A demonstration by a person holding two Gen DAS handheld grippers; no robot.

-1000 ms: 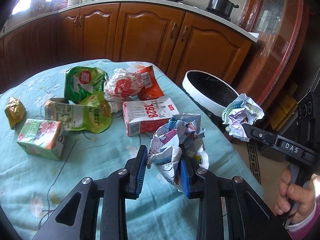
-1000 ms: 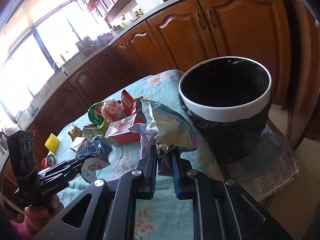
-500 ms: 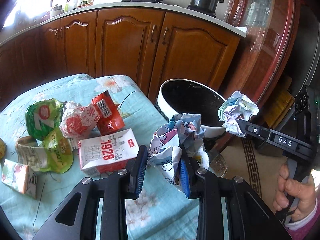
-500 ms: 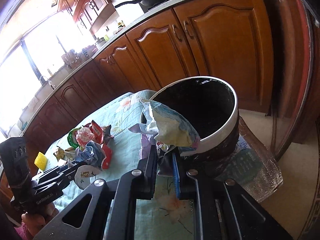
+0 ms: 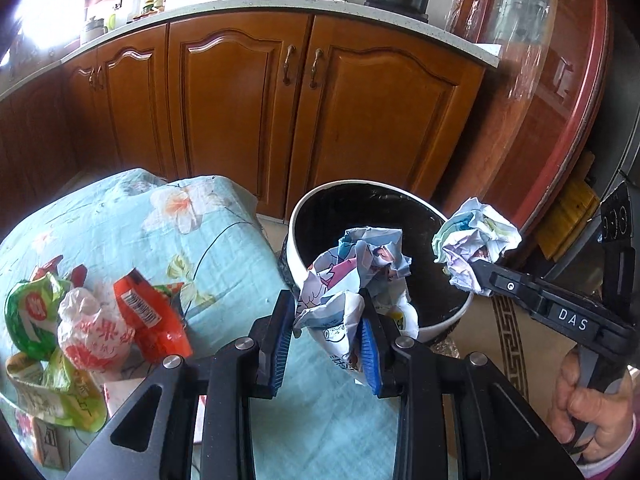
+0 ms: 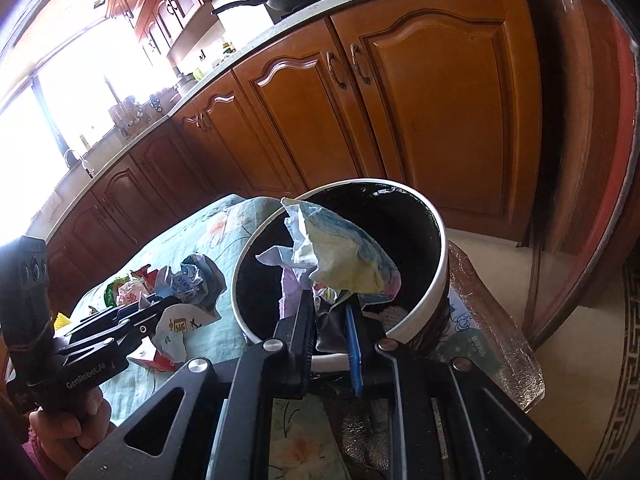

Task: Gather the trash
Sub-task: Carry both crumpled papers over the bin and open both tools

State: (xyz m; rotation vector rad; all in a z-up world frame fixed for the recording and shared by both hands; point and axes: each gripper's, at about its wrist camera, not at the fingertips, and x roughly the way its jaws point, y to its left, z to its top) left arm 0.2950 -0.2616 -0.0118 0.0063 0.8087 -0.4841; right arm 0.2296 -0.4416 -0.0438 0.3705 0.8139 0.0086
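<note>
Your left gripper (image 5: 326, 330) is pinching a crumpled printed wrapper (image 5: 356, 276) between its blue pads; the wad stands roughly upright, its long axis running up from the pads, with a loose flap hanging below them. It sits at the near left rim of the trash bin (image 5: 298, 216), partly over the black opening.

Your right gripper (image 6: 330, 320) is clamped on a second crumpled paper wad (image 6: 340, 256). In the right wrist view that wad leans up and to the left out of the pads, its pale yellow and blue face turned toward the camera, and it hangs over the bin's dark interior. From the left wrist view the same wad (image 5: 478, 246) appears at the bin's right rim, bunched at the tip of the right gripper, which reaches in from the right.

The bin, white-rimmed with a black liner, stands just off the far right edge of the table (image 5: 224, 248) with its floral blue cloth. On the table's left side lie a red wrapper (image 5: 150, 320), a white and red bag (image 5: 90, 332) and a green packet (image 5: 28, 320), bunched together.
</note>
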